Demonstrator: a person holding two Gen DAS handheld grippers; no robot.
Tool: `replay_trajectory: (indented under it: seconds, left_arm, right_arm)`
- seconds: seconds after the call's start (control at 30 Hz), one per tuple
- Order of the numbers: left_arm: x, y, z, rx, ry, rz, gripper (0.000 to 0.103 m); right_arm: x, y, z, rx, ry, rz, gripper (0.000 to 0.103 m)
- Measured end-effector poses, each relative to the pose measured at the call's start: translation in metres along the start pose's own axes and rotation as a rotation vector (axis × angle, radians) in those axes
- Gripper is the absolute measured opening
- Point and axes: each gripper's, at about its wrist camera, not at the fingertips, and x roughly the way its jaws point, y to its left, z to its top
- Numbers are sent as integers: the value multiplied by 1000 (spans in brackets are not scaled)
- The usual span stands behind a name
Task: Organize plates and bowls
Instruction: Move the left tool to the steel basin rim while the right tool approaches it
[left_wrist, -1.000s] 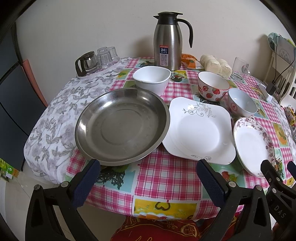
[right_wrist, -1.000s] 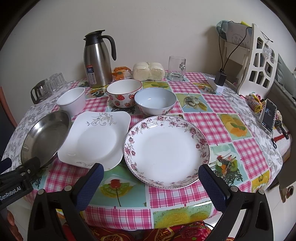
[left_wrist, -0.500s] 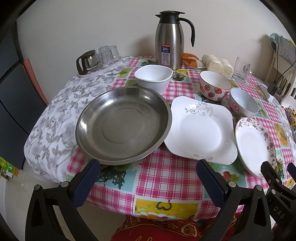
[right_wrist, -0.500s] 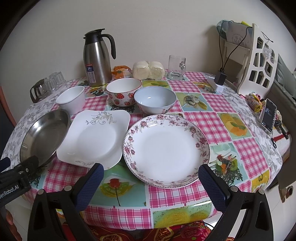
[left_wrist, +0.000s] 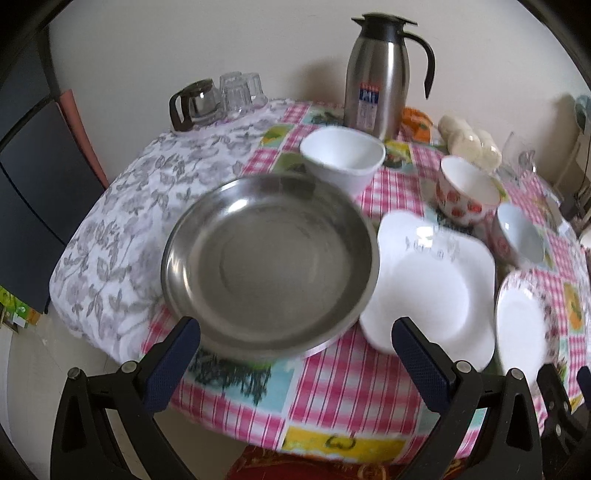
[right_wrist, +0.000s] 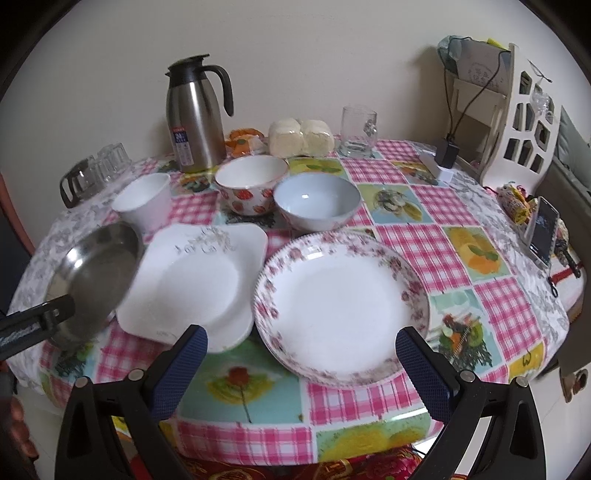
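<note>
Checked tablecloth (right_wrist: 424, 243) covers a round table against a pale wall. Steel pan (left_wrist: 269, 266) sits at the table's left; square plate (right_wrist: 199, 280) beside it, rims overlapping; floral plate (right_wrist: 341, 314) right of that. Three bowls (right_wrist: 317, 205) line up behind, then a flask (right_wrist: 194, 122). Left gripper (left_wrist: 295, 354) and right gripper (right_wrist: 301, 363) hover at the near edge, jaws spread, holding nothing.

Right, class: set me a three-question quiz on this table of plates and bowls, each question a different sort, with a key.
1. True or false: the strawberry bowl sits stacked inside the blue bowl.
2. Which dish lies nearest the left hand-held gripper? A steel pan B floral plate C square plate
3. Fill in: both hand-held grippers are ____.

Key: 1 false; 2 A; 3 open.
</note>
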Motion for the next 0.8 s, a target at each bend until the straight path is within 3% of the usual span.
replay_trajectory:
  seconds: [0.23, 0.43, 0.63, 0.8]
  left_arm:
    - [-3, 1, 45, -102, -112, -43, 103]
    - [8, 5, 64, -196, -220, -61, 103]
    - [43, 16, 73, -198, -135, -82, 103]
    - [61, 44, 65, -220, -73, -21, 103]
  right_arm:
    - [1, 10, 46, 12, -47, 19, 103]
    - [22, 21, 70, 37, -52, 29, 103]
    - [59, 43, 76, 7, -10, 29, 103]
    - [76, 64, 71, -39, 0, 38, 103]
